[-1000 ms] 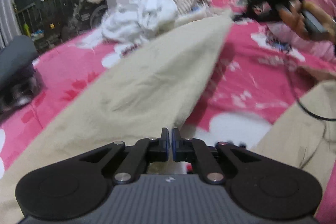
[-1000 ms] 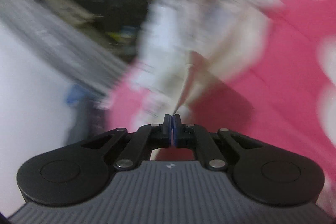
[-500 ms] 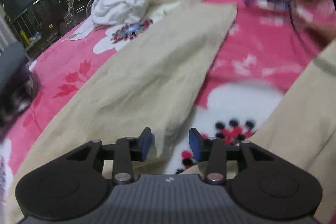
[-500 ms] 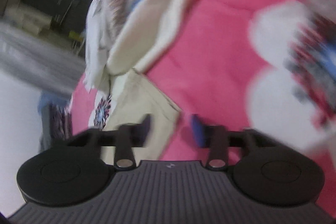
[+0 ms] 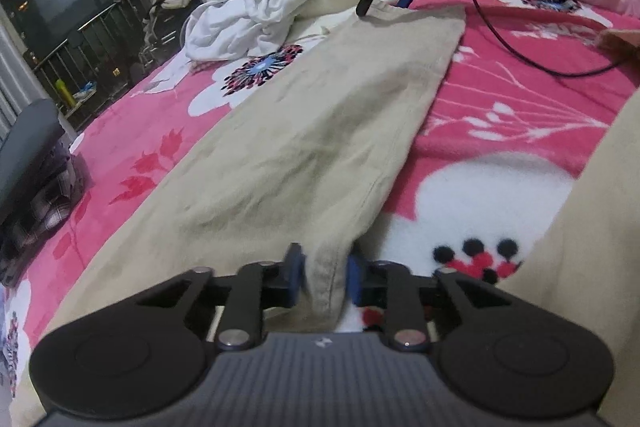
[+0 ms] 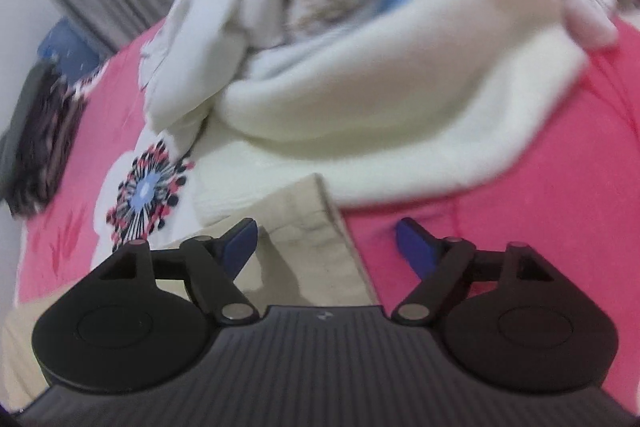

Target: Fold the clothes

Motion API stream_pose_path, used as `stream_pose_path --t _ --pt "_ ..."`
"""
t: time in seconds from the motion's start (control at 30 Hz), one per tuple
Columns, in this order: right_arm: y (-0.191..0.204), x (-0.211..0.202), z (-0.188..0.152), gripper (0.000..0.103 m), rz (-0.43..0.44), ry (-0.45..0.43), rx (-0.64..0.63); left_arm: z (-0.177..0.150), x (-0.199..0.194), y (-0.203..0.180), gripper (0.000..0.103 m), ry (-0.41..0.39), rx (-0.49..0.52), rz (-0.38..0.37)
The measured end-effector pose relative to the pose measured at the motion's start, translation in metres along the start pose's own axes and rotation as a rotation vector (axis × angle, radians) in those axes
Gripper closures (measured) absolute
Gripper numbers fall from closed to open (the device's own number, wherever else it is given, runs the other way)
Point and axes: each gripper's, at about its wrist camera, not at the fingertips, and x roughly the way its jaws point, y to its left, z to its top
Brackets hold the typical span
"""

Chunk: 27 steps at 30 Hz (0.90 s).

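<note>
On pink floral bed blanket (image 5: 500, 99): left hand-held gripper (image 5: 323, 273) closing around beige trouser fabric's (image 5: 320, 131) fold; right hand-held gripper (image 6: 326, 241) released, opening over its corner.

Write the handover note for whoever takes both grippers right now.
Left gripper: jaws have just been closing around the near hem fold of the beige trousers; whether the pads press is unclear.
Right gripper: jaws have just been opening, wide over the far corner of the trousers, holding nothing.
Trousers lie flat on the pink floral blanket, beside the unfolded clothes pile.
Done: leg laid out. Left: grip both ends, fold.
</note>
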Motion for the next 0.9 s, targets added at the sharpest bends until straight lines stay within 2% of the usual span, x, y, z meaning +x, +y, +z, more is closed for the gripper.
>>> stream_pose_path --t 0.07,0.13,0.17,0.2,0.3,0.53,0.77,0.9 --pt "0.006 0.002 0.003 0.05 0.021 0.014 -0.026 0.0 0.001 0.0 0.089 -0.008 -0.01 0.003" --pt "0.012 0.004 0.003 0.068 0.04 0.035 -0.053 -0.001 0.001 0.0 0.09 -0.018 -0.015 0.005" --pt "0.017 0.006 0.002 0.083 0.038 0.046 -0.077 -0.001 0.001 0.0 0.091 -0.024 -0.016 0.005" --pt "0.025 0.006 0.001 0.092 0.018 0.046 -0.115 -0.001 0.001 0.0 0.092 -0.029 -0.02 0.004" --pt "0.051 0.005 0.006 0.096 -0.051 0.026 -0.22 0.001 -0.003 0.005 0.094 -0.046 -0.045 -0.003" --pt "0.074 -0.037 0.023 0.097 -0.173 -0.15 -0.382 0.027 -0.009 0.012 0.095 -0.121 -0.092 -0.033" --pt "0.055 -0.072 0.046 0.097 -0.257 -0.234 -0.369 0.058 -0.007 0.009 0.096 -0.216 -0.094 -0.092" --pt "0.035 -0.077 0.052 0.097 -0.319 -0.243 -0.338 0.075 -0.003 0.001 0.096 -0.264 -0.077 -0.132"
